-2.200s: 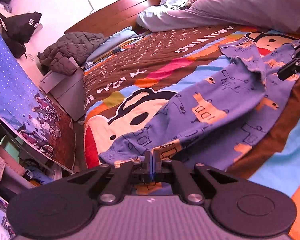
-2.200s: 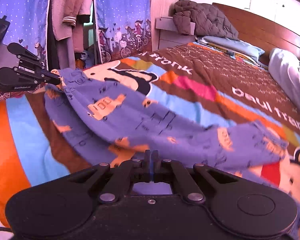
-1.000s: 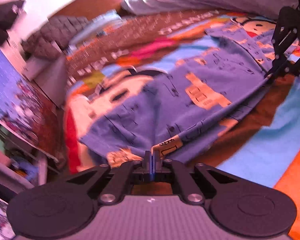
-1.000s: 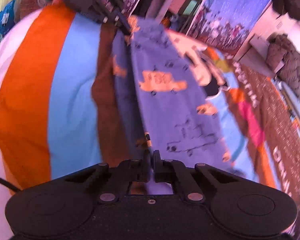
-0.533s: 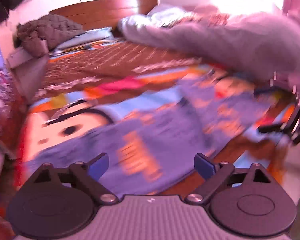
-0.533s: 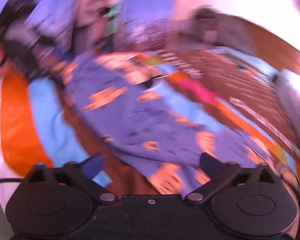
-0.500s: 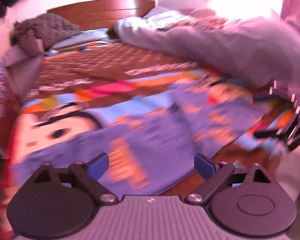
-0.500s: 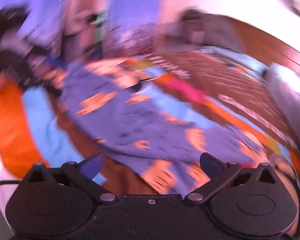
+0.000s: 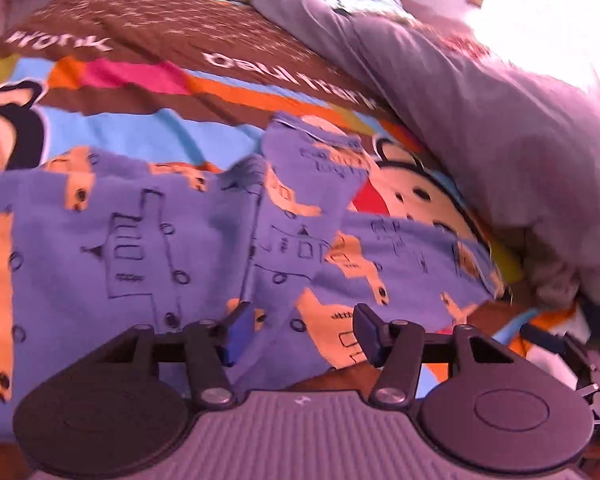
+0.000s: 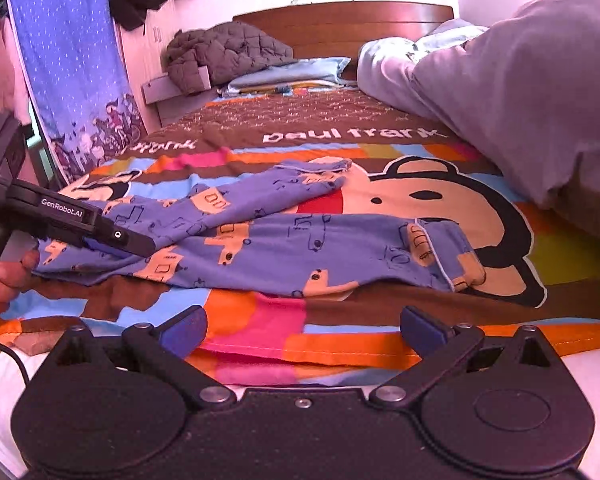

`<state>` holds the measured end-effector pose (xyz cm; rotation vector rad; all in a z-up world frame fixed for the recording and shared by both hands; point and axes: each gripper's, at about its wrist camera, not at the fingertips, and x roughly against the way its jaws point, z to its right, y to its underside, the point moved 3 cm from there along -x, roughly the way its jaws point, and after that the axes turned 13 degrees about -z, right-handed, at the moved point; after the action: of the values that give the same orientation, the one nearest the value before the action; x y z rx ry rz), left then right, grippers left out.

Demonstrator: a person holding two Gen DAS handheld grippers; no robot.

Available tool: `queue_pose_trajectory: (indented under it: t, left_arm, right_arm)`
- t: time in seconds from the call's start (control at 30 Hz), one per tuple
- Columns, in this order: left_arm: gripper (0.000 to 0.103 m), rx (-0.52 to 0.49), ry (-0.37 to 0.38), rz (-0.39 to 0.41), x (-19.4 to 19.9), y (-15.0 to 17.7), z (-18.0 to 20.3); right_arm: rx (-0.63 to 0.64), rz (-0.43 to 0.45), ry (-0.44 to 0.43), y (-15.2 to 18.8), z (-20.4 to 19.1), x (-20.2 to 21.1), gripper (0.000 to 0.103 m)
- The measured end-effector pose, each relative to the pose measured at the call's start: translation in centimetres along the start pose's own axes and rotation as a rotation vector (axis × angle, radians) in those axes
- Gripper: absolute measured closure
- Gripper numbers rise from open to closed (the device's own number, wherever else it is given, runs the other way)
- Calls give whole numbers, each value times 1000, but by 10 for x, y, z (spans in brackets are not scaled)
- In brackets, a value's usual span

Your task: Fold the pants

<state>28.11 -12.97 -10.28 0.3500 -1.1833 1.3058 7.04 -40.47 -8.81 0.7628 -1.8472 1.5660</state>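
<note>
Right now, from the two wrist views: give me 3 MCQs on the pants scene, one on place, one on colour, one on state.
1. Where do the pants lie?
A. On the patterned bedspread
B. On the floor
C. On the headboard

2. What is the main colour of the pants?
A. Green
B. Blue-purple with orange print
C. White

3. How does the right gripper stand?
A. Shut on the pants
B. Shut on the bedspread
C. Open, nothing between its fingers

Answers:
1. A: the pants are spread flat on the bedspread, short of the grey duvet.
2. B: the fabric is blue-purple with orange vehicle shapes.
3. C: the fingers stand wide apart over the near edge of the bedspread, short of the pants. The left gripper is over the pants, its jaws closing, pads not yet pressing on cloth.
</note>
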Motion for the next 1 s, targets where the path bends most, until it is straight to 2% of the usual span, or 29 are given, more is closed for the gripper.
queue_pose_trajectory:
  t: [0.13,0.23,0.33,0.43,0.5,0.6,0.7,0.77,0.93,1.0]
  left_arm:
    - [43,87,2,36,4,5,-17]
    - [44,172,58,85,5,9,-29]
    - [47,160,76,109,5,16,-32]
    - [48,162,152,94,2,18,-36]
    - [62,214,220,95,1,20,-48]
    - [86,275,291,79,-5,22,-62]
    - [87,252,353,53,-12,19,-62]
    - [88,221,356,47,-15,18,-58]
    - [90,227,378,44,-17,19,-62]
    - [90,234,383,42,-18,20,-63]
  right_arm:
    - [-26,26,-33,-14,5,-4,1]
    - [-30,33,-62,-31,8,-7,1]
    - [-30,16,-95,-53,8,-13,1]
    - [-49,-40,-112,-77,7,-29,1]
    - [-102,-72,-103,-94,8,-42,5]
    - [-158,-143,-135,-126,5,-72,12]
    - [-93,-183,-86,-168,-10,-105,27]
    - [-32,-215,-45,-199,-27,-131,29]
    - [-23,-352,-49,-254,-67,-205,31]
    - [-1,-403,17,-267,-83,-238,31]
